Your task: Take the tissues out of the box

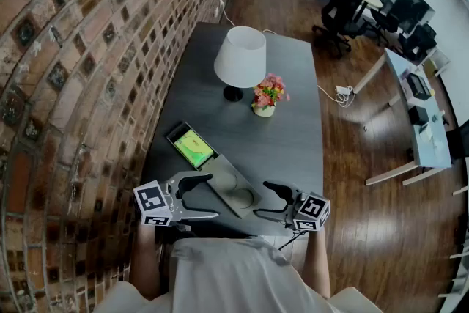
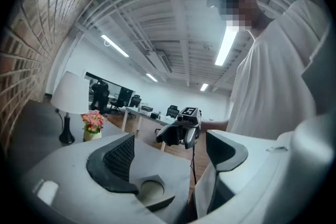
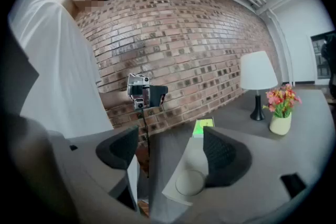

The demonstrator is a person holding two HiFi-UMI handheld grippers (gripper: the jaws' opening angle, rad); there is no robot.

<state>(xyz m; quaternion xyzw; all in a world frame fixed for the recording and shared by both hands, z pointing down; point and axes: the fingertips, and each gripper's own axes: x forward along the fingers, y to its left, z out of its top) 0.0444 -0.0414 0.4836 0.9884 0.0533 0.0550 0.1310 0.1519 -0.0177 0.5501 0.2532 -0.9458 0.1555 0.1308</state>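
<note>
I hold my left hand-held gripper (image 1: 212,196) and my right hand-held gripper (image 1: 261,200) low over the near edge of the surface (image 1: 293,121), pointing at each other. Both have their jaws standing apart with nothing between them. The box (image 1: 229,185) lies flat on the surface between the two hand-held grippers, its round hole nearest their tips and something green at the end away from me.
</note>
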